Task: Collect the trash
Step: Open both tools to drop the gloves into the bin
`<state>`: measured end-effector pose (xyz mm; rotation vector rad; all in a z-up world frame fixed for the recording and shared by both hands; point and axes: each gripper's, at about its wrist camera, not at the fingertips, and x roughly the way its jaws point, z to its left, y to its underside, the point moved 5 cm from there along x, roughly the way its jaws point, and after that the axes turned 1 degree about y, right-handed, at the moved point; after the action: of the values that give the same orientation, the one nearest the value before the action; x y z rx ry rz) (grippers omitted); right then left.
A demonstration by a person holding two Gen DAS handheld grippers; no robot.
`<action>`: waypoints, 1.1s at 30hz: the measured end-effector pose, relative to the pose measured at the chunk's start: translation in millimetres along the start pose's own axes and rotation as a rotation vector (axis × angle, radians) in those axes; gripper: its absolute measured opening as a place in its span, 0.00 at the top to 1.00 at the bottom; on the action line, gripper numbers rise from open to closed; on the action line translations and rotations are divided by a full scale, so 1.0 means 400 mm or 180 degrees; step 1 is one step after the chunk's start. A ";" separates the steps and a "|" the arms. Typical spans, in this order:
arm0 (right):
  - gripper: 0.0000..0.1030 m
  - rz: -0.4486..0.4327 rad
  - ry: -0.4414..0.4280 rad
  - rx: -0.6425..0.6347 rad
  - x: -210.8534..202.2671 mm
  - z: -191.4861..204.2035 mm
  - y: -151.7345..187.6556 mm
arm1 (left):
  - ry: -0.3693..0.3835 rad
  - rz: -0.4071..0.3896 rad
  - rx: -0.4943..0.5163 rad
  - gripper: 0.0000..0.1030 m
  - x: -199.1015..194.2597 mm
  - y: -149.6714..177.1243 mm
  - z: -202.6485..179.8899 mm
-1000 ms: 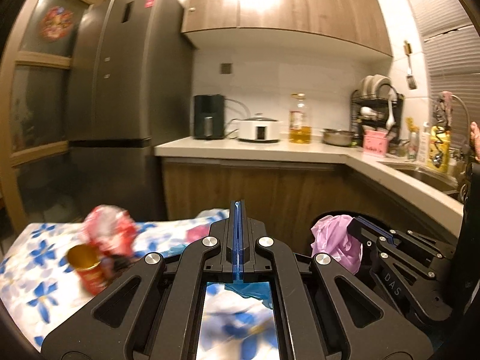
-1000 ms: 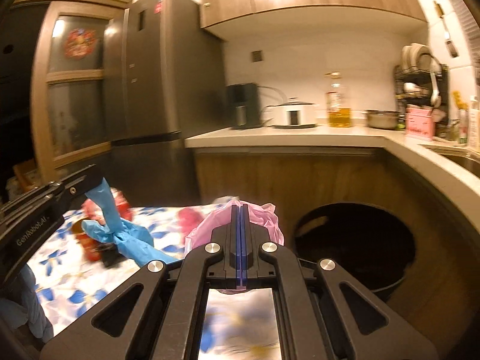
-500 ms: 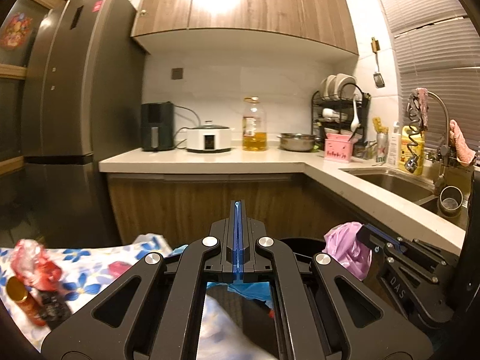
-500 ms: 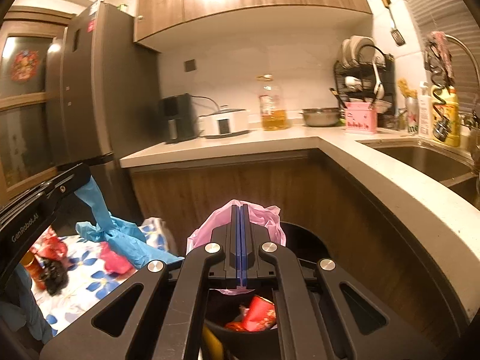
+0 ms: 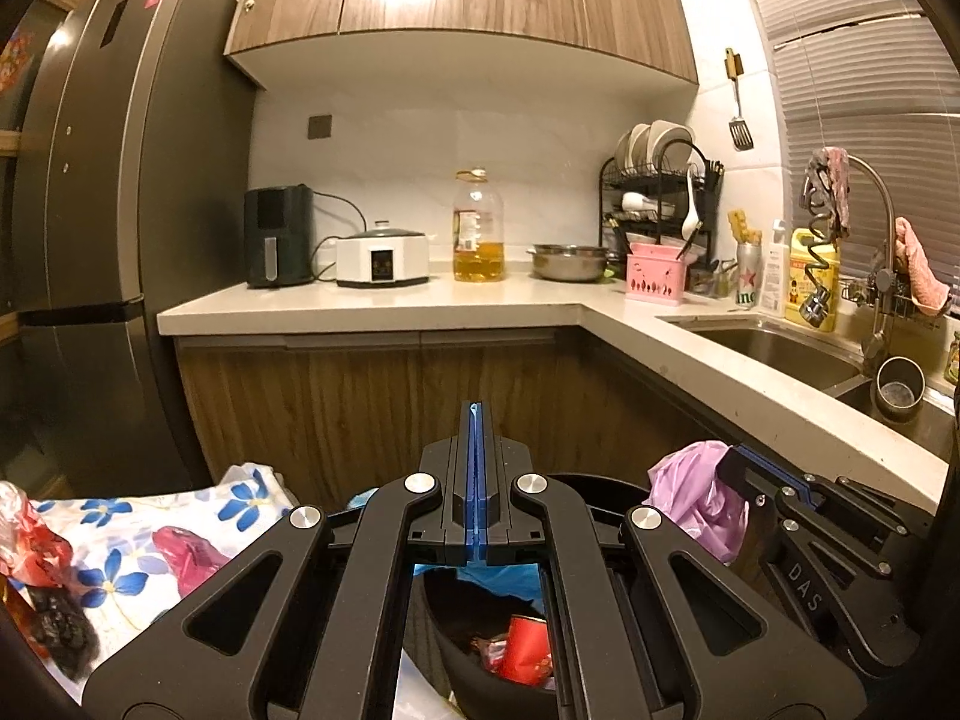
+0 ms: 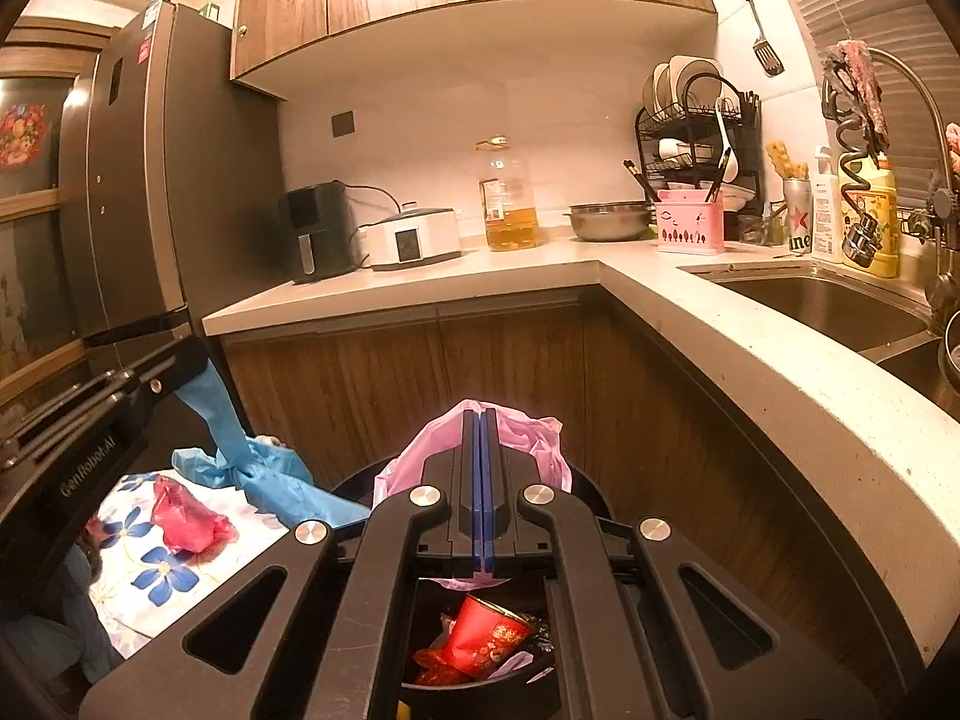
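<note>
Your left gripper (image 5: 474, 420) has its blue-lined jaws pressed tight on a crumpled blue plastic glove (image 6: 270, 474); in the right wrist view the glove hangs from that gripper at about nine o'clock, draping down over the edge of a white cloth printed with blue flowers (image 6: 150, 570). Through the left gripper's own frame you see a strip of the blue glove at six o'clock, just over the round black trash bin (image 5: 480, 678).

Your right gripper (image 6: 483, 420) is likewise clamped, pinching a crumpled pink plastic bag (image 6: 414, 456) that bulges out on both sides of the fingers. In the left wrist view this gripper and its pink bundle sit at about four o'clock, just beside the bin's rim.

The bin lies directly below both grippers. Inside it are a red paper cup with gold pattern (image 6: 486, 636) lying on its side and other red scraps around it.

On the flowered cloth, at eight o'clock in both views, a crumpled red wrapper (image 6: 186, 516) lies loose. Farther left in the left wrist view are a red-and-clear crinkled packet (image 5: 30, 540) and a dark lump (image 5: 60, 636) near the frame edge; what the lump is you cannot tell.

At twelve o'clock runs the pale kitchen counter (image 5: 372, 306).
</note>
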<state>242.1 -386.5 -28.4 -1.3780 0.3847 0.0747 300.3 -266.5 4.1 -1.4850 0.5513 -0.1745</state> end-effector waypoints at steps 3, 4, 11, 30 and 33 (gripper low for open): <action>0.99 -0.0001 0.0003 0.0010 0.003 -0.003 -0.003 | 0.0007 0.0009 0.0007 1.00 0.008 0.001 -0.004; 0.99 0.0000 0.0005 0.0014 0.004 -0.005 -0.002 | 0.0013 0.0012 0.0007 1.00 0.011 0.002 -0.005; 0.99 0.0021 0.0009 0.0045 0.009 -0.006 -0.001 | 0.0020 0.0031 0.0014 1.00 0.026 0.004 -0.014; 0.96 0.0079 -0.0059 0.0053 0.049 -0.012 -0.001 | 0.0198 0.0261 0.0029 1.00 0.100 0.060 -0.032; 0.75 0.0105 -0.0053 0.0088 0.055 -0.017 0.004 | 0.0217 0.0315 0.0029 0.84 0.106 0.070 -0.030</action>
<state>260.8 -396.6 -37.6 -1.3430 0.3933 0.1077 325.5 -293.2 -33.1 -1.4435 0.6767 -0.1506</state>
